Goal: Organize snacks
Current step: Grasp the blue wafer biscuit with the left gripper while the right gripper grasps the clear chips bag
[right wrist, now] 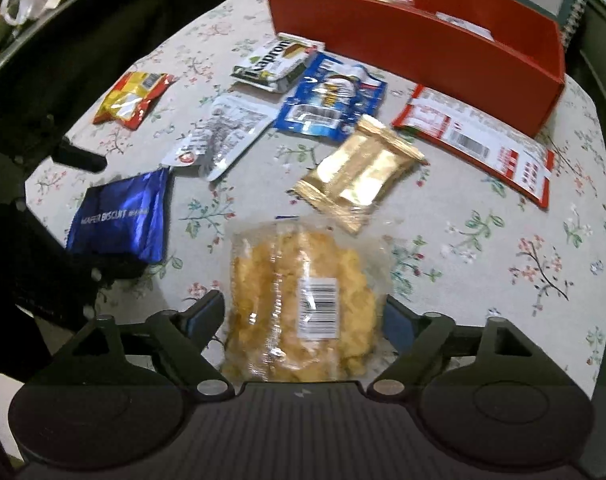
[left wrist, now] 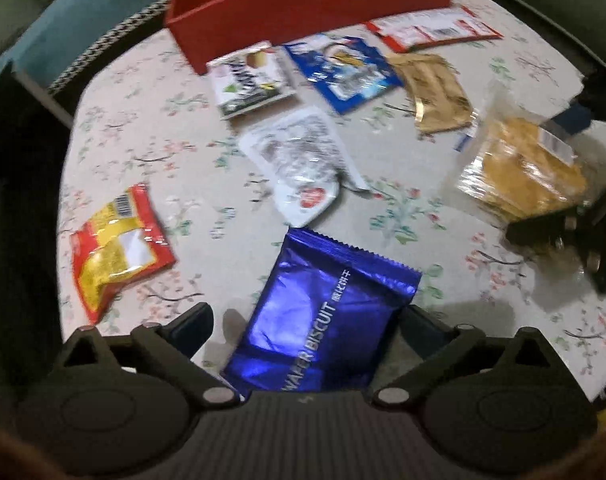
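While the left gripper (left wrist: pixel 307 322) stands spread around the blue wafer biscuit pack (left wrist: pixel 323 312), its right finger at the pack's edge and its left clear, the right gripper (right wrist: pixel 303 312) is wide open with the clear bag of yellow crisps (right wrist: pixel 303 300) lying between its fingers on the floral bench (right wrist: pixel 483 240) (whether the pads touch it I cannot tell). The red box (right wrist: pixel 443 48) sits at the far edge.

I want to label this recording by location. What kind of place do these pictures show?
Probably a home, in a living or dining area: a table with a floral tablecloth, snack packets like the wafer biscuit pack, and a red storage box.
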Demonstrator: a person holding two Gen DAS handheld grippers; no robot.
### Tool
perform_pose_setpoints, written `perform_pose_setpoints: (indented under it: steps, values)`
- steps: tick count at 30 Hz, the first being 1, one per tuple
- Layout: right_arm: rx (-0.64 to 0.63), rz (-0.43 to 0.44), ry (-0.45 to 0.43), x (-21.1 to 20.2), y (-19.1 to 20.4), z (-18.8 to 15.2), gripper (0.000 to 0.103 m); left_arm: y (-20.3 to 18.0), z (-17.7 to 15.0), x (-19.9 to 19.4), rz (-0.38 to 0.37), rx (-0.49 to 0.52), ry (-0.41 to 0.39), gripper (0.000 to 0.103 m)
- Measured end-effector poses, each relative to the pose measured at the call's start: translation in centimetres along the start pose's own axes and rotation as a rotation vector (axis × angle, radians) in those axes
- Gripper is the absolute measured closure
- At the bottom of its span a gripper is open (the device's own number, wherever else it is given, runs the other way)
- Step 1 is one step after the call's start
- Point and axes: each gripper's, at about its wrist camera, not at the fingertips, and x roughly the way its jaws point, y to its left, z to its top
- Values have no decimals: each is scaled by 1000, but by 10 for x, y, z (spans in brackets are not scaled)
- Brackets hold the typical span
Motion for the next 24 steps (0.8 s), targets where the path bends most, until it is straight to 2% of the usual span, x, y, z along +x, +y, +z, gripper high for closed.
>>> perform_pose_setpoints:
  steps: [3, 6, 7, 11, 12, 16, 24]
  values:
    - [-63, -61, 14, 13, 13, 1, 0, -2, -3, 4, 6, 7, -15, 0]
    - [-100, -112, 17, 19, 19, 0, 0, 3, -3, 7, -18, -14, -5, 0]
    - [-87, -111, 21, 18, 17, 0, 1, 8, -2, 9, -35, -39, 6, 0]
    - [-56, -131, 3, 8, 10, -2, 18, 15, -3, 5, -122, -99, 9, 0]
    - [-45, -132, 4, 6, 9, -3, 22, 12, -3, 2, -125, -88, 1, 5]
    - [-52, -153, 6, 1, 14, -8, 24, 2, -1, -3, -98, -64, -11, 8]
    - [-6, -144, -64, -23, 16, -13, 25, -11, -4, -9, -152, -126, -44, 11]
